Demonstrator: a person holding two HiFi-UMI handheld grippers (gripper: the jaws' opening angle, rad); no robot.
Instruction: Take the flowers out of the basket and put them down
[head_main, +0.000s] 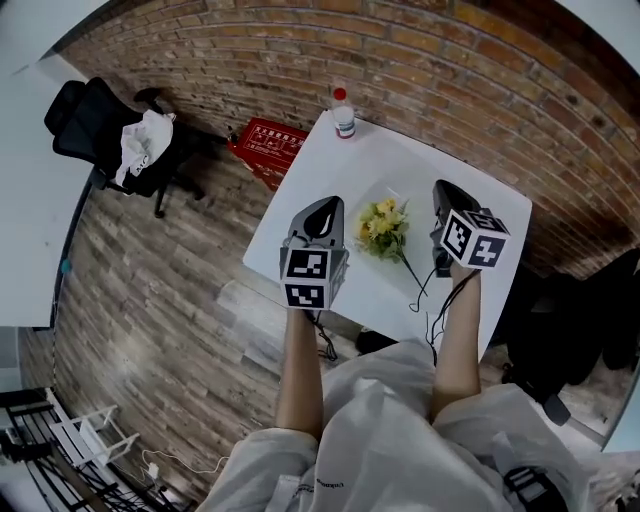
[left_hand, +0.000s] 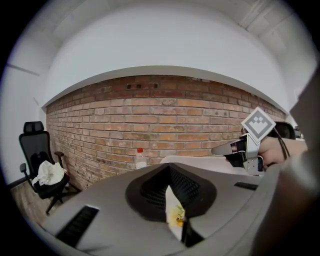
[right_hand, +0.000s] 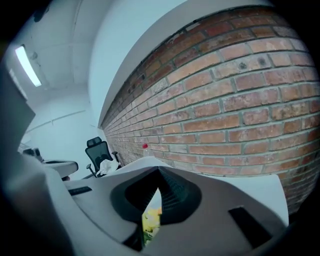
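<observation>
White tabletop (head_main: 400, 160) is filling the space just below the person, and both claws are hovering over its near half with nothing in them. The left gripper (head_main: 323, 212) is showing its jaws drawn together to a thin sliver, and the right gripper (head_main: 446, 200) is likewise pressed closed on nothing. Between the two, the flowers (head_main: 383, 226) are lying as a small yellow-and-green bunch with thin stems trailing towards the near edge. Something pale seems to be sitting under them, but whether that is the basket is too faint to tell. The main risk is arising right here: a claw coming down while closed would be pushing the bunch instead of taking it. Jaws closing on the blooms rather than the stems would probably be crushing them. A loose bunch pinched by only a few stems could be shedding the rest or dragging its holder along. Dark cable hanging by the right gripper may be snagging those stems. Farther off, a bottle (head_main: 343, 112) is standing at the far corner, where an overshooting reach could be tipping it. Beyond are a red crate (head_main: 268, 140), an office chair (head_main: 90, 125) and the brick wall (head_main: 420, 50).
</observation>
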